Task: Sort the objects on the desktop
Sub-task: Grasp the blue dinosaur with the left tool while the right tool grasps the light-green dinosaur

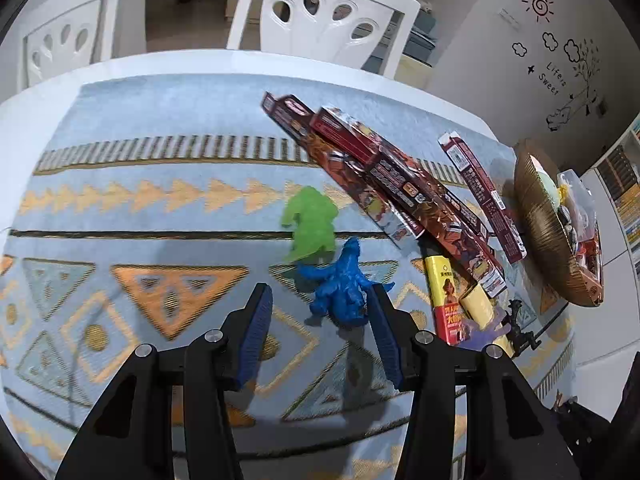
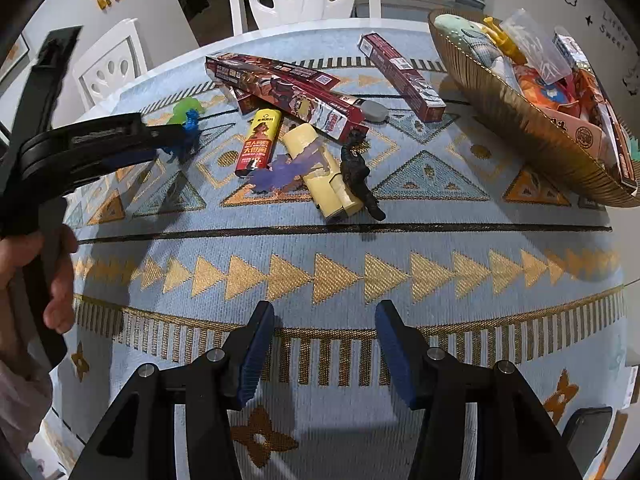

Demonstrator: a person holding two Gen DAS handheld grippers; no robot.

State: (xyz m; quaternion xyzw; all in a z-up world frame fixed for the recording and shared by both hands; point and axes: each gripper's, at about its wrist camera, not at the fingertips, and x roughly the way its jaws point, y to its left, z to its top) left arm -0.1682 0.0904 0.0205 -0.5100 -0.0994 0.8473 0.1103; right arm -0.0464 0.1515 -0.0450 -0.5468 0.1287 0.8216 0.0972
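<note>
Left claw (image 1: 320,312): jaws apart, blue dinosaur (image 1: 344,292) standing on the surface just inside the right finger.
Green dinosaur (image 1: 312,224): just beyond it.
Right claw (image 2: 324,332): apart, empty.

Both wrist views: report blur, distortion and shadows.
Left wrist view: green dinosaur smeared by blur, blue dinosaur sharper, table edge bowed by fisheye. Right wrist view: sharp; basket stretched toward the rim, black dinosaur casting a short shadow.
</note>
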